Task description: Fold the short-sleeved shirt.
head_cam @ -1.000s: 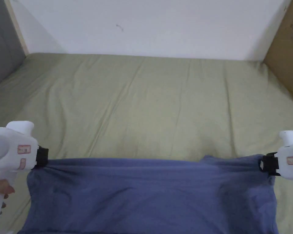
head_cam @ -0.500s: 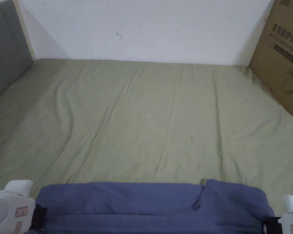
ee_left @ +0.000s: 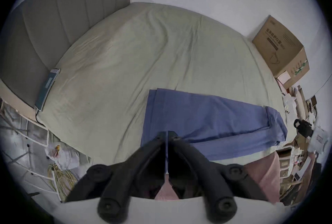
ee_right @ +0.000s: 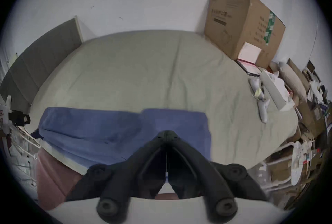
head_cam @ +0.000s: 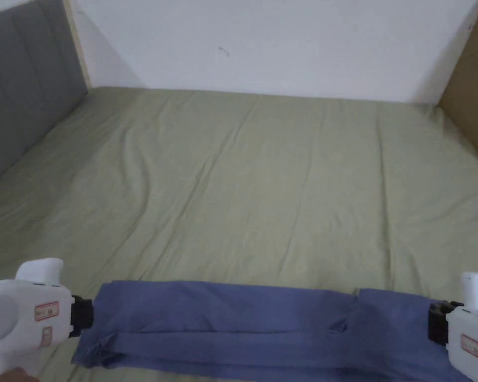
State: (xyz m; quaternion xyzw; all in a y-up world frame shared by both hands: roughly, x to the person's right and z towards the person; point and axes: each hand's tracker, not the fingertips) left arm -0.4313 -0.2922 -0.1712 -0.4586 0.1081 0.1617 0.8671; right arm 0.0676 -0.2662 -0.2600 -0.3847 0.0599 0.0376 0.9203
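1. Olive bedsheet [head_cam: 263, 189] covers the bed; the blue short-sleeved shirt [head_cam: 243, 323] lies at 6 o'clock.
2. A second ago it was a broad panel; now it's a narrow layered band, so a lengthwise fold looks done.
3. Left claw [ee_left: 167, 135] and right claw [ee_right: 167, 135] are clenched just off opposite ends; whether cloth is pinched, I cannot tell.

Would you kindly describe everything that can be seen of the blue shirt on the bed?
The blue shirt is soft, plain woven-looking cloth, folded into a long, narrow, layered band. It lies flat across the near edge of the olive-green bedsheet, running left to right, with lengthwise fold lines and a small overlapping flap toward its right end. The left gripper is shut on its left end and the right gripper on its right end.
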